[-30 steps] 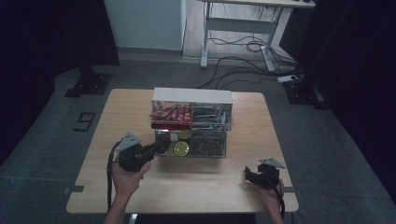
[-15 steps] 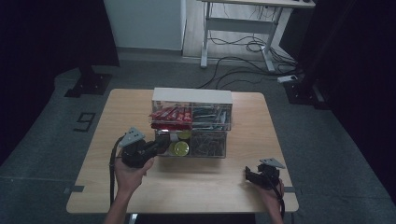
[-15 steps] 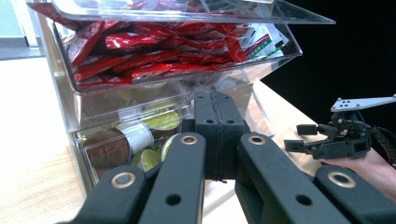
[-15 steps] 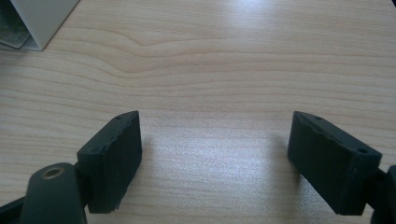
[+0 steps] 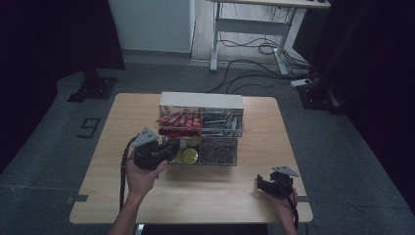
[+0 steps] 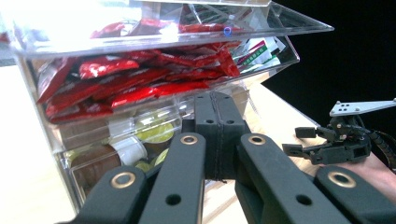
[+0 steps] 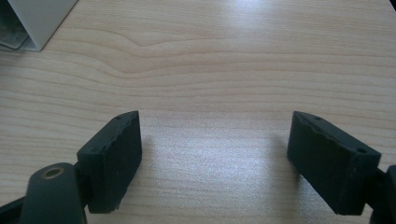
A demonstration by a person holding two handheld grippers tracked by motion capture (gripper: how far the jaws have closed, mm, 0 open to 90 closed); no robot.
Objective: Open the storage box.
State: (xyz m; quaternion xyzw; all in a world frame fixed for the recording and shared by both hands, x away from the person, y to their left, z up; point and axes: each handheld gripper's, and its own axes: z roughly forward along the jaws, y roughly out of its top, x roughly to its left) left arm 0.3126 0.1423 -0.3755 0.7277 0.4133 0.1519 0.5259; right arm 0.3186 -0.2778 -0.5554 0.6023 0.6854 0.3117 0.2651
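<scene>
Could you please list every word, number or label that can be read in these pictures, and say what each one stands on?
"9": a dark numeral on the grey floor left of the wooden table, in the high view.
Print on the red packets in the clear drawer organizer: too blurred to read.
Print on a green-and-white packet behind them: too blurred to read.

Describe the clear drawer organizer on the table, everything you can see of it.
The clear plastic organizer stands upright mid-table with a white top and four front compartments. Upper left holds red sachets; upper right, darker packets; lower left, yellow-lidded pods; lower right, dark small items, too blurred to name. The left gripper, jaws together, sits at its lower left front; contact is unclear.
</scene>
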